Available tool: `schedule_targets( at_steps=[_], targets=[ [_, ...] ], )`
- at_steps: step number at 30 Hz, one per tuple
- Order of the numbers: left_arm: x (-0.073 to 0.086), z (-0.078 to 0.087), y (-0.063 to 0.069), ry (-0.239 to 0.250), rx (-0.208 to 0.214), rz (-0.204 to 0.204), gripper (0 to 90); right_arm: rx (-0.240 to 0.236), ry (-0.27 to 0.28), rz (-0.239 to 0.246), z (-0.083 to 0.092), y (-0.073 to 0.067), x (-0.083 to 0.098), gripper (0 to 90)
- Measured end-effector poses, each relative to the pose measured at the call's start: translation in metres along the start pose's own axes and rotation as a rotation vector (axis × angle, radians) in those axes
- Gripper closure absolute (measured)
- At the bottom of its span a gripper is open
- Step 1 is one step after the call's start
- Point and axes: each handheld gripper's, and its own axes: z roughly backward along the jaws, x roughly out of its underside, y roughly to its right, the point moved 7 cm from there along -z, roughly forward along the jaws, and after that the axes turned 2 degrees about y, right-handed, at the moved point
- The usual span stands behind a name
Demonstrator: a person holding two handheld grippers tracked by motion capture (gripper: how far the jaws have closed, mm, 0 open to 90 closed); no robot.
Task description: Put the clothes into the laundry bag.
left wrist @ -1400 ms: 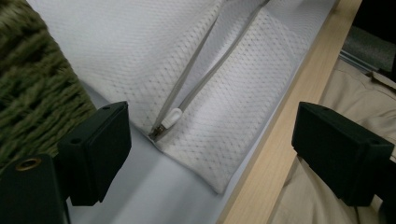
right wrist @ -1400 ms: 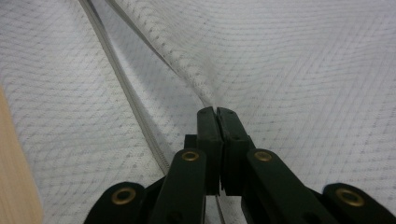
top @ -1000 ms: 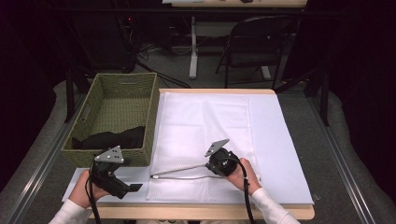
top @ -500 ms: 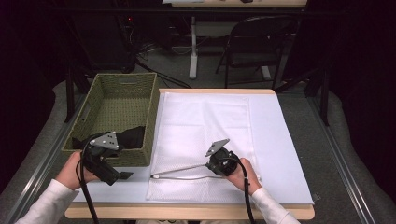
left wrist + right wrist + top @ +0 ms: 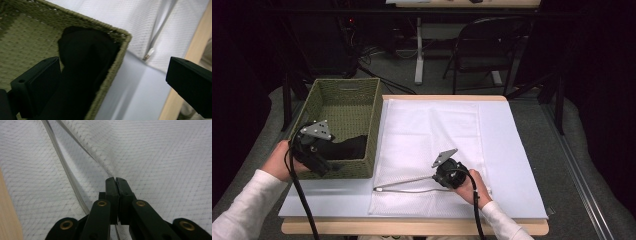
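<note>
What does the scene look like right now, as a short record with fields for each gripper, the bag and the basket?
left gripper: open, at the basket's near corner, over the black cloth
right gripper: shut on the mesh bag's upper edge
mesh bag: white, flat on the table, zipper mouth held open
basket: green woven, left of the bag, holds the black cloth

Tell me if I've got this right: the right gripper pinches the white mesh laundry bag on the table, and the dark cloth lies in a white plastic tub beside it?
Not quite. The black cloth lies in an olive-green woven basket, not a white plastic tub, as the high view shows. The rest holds: the right gripper is shut on the white mesh laundry bag on the table.
</note>
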Motion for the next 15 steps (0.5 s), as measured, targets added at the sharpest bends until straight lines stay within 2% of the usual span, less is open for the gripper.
schedule_targets(
  at_steps=[7, 10, 15],
  targets=[
    [-0.004, -0.002, -0.019, -0.024, -0.002, -0.024, 0.3, -0.003, -0.008, -0.004, -0.001, -0.001, 0.001, 89.0],
    [-0.002, -0.007, -0.027, -0.078, -0.018, -0.051, 0.4, -0.006, -0.007, -0.001, -0.001, 0.000, 0.001, 89.0],
    [-0.001, -0.014, -0.037, -0.125, -0.029, -0.069, 0.5, -0.006, -0.011, 0.003, -0.001, 0.000, 0.001, 89.0]
  ],
)
